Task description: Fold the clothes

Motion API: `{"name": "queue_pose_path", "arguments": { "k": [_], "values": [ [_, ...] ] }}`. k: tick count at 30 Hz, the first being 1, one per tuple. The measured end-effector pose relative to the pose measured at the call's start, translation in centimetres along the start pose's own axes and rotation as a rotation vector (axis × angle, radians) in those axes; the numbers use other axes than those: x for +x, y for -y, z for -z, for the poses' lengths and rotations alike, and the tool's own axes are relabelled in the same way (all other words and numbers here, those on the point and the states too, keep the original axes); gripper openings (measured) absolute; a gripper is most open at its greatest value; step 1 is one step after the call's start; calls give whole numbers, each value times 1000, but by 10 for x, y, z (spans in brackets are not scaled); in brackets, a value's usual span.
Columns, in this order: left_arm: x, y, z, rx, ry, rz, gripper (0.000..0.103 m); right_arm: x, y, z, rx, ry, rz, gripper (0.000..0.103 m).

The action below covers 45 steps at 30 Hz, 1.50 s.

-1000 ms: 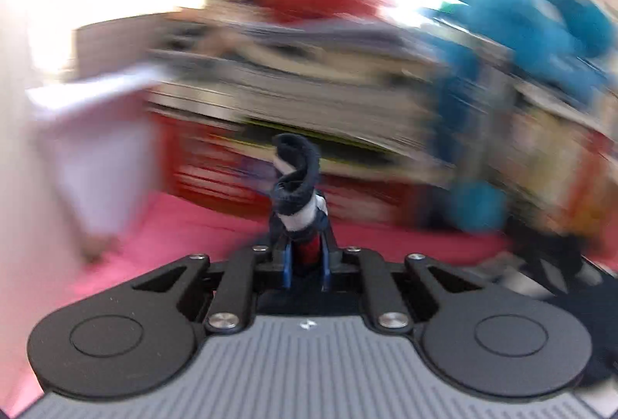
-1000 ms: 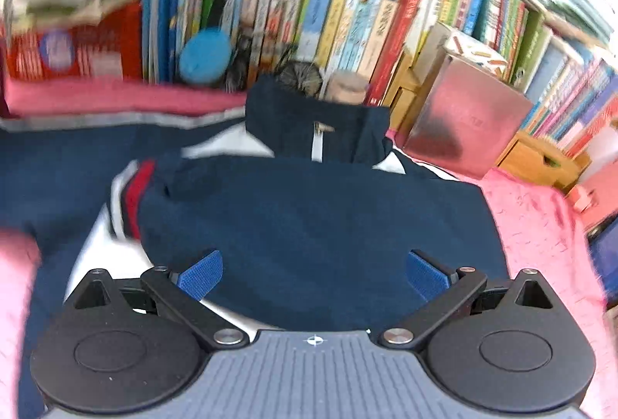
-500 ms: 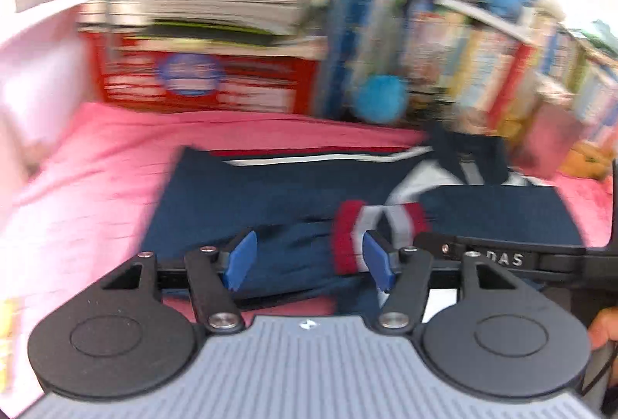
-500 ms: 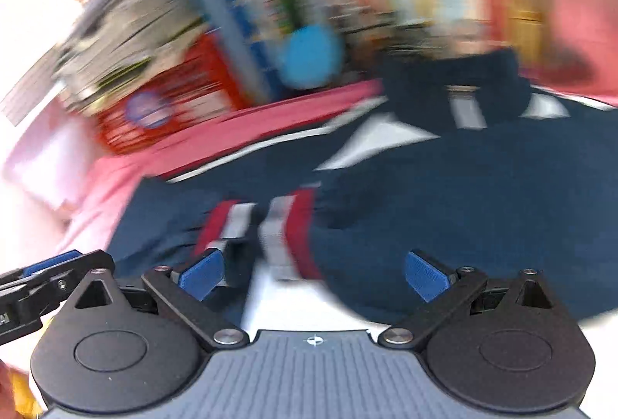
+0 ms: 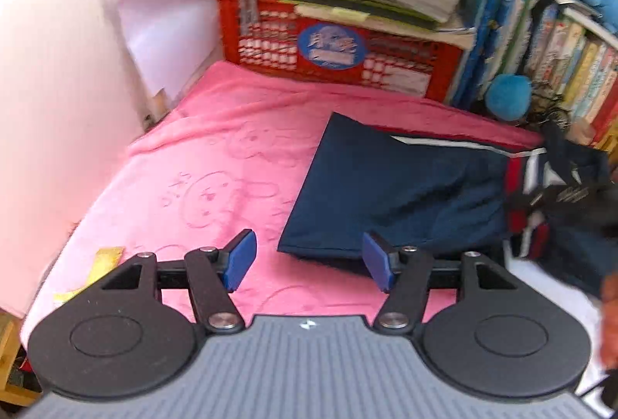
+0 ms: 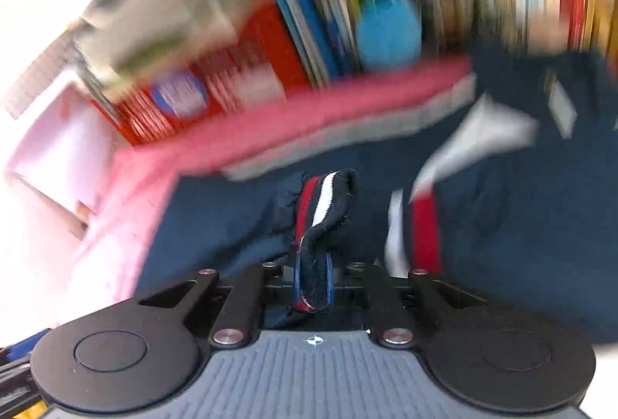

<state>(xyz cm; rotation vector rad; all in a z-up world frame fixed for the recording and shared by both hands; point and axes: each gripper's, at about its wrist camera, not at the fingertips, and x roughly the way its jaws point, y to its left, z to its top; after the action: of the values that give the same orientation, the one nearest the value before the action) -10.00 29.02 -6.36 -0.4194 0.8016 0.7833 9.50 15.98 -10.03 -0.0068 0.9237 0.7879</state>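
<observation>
Ribbed striped cuff of the smooth navy jacket, spread on a fleecy pink blanket, is pinched by the right gripper; left gripper jaws stand spread, empty.

One jacket, two tongs

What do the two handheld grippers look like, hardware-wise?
Both match. The left gripper has a grey ribbed body with a small white mark at its front edge, two round black discs, black linkage arms with silver bolts, and blue pads on the fingers. The right gripper shows the same grey ribbed body, black discs and silver bolts, with blue pad edges. No cables visible.
</observation>
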Motion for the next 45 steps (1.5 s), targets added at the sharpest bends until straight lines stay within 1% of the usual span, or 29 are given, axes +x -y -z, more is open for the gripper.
{"name": "queue_pose_path", "arguments": {
  "k": [3, 4, 6, 9, 11, 13, 15, 17, 19, 21, 23, 24, 25, 26, 27, 29, 31, 32, 33, 35, 36, 37, 39, 42, 44, 45],
  "values": [
    [-3, 21, -3, 31, 16, 57, 64, -58, 22, -21, -74, 116, 63, 13],
    [-2, 31, -3, 45, 18, 81, 64, -74, 38, -24, -81, 133, 103, 13],
    [3, 54, -3, 81, 19, 135, 64, -98, 76, -27, -82, 145, 201, 13],
    [13, 97, 2, 164, 11, 212, 64, -119, 143, -22, -62, 122, 364, 14],
    [22, 125, 7, 235, 3, 249, 64, -121, 186, -15, -33, 98, 455, 14],
    [32, 151, 12, 307, -6, 266, 66, -116, 221, -8, -18, 76, 524, 14],
    [44, 173, 18, 373, -16, 267, 66, -105, 251, -2, 7, 50, 527, 14],
    [56, 191, 22, 424, -27, 253, 66, -90, 277, 5, 26, 16, 537, 19],
    [68, 202, 25, 460, -49, 226, 67, -74, 292, 12, 7, -20, 564, 25],
    [79, 210, 28, 489, -72, 196, 69, -60, 304, 19, -34, -42, 594, 29],
    [85, 212, 32, 515, -87, 167, 73, -58, 309, 20, -63, -60, 603, 36],
    [85, 211, 35, 526, -89, 155, 73, -64, 305, 20, -79, -42, 593, 54],
    [83, 210, 37, 531, -82, 141, 72, -70, 300, 21, -95, -17, 580, 79],
    [77, 208, 37, 531, -66, 126, 70, -77, 295, 22, -111, 7, 567, 88],
    [69, 207, 36, 530, -43, 123, 70, -84, 289, 23, -127, 32, 553, 92],
    [55, 210, 33, 535, 7, 169, 73, -98, 279, 25, -159, 81, 527, 92],
    [54, 222, 32, 572, 15, 205, 78, -112, 268, 27, -191, 130, 500, 86],
    [59, 228, 34, 591, 0, 208, 78, -110, 258, 29, -224, 114, 434, 84],
    [68, 233, 37, 606, -34, 199, 78, -104, 248, 31, -264, 89, 377, 81],
    [84, 240, 43, 633, -102, 175, 78, -86, 232, 40, -343, 43, 316, 80],
    [90, 240, 47, 643, -122, 160, 79, -85, 233, 41, -350, 34, 314, 80],
    [93, 239, 50, 655, -126, 151, 80, -87, 236, 41, -349, 30, 319, 80],
    [93, 237, 52, 664, -134, 142, 88, -89, 242, 42, -346, 20, 329, 80],
    [87, 226, 46, 641, -154, 128, 88, -93, 250, 42, -343, 6, 344, 80],
    [78, 218, 41, 641, -131, 96, 85, -96, 256, 42, -340, -3, 354, 81],
    [73, 214, 37, 635, -117, 97, 85, -97, 259, 42, -339, -8, 359, 82]
  ]
}}
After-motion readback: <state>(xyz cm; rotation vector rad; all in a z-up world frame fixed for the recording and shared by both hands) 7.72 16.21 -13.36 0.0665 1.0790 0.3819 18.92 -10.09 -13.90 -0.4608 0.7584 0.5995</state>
